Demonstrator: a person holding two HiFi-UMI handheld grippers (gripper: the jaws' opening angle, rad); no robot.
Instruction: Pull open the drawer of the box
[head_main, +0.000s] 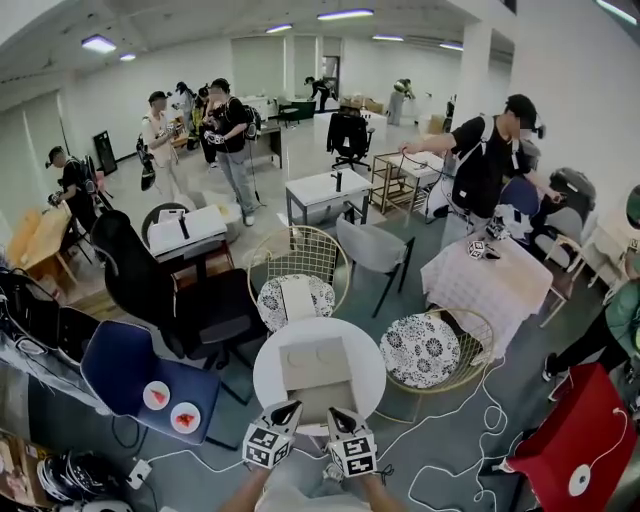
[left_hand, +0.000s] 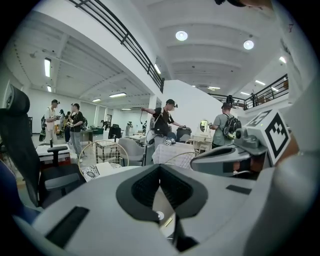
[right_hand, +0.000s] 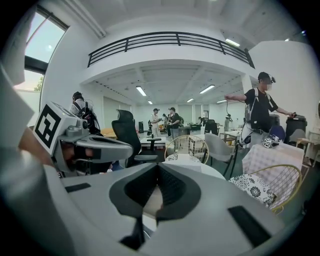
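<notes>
The round white bench (head_main: 268, 372) carried the cardboard box (head_main: 318, 372) from its middle to its near edge, seen whole only in the head view; the gripper views caught just a tan sliver under their jaws. The left gripper (head_main: 288, 410) and right gripper (head_main: 336, 414) hovered side by side at the box's near end. Each gripper's own view showed its jaws pressed together, with nothing between them.
</notes>
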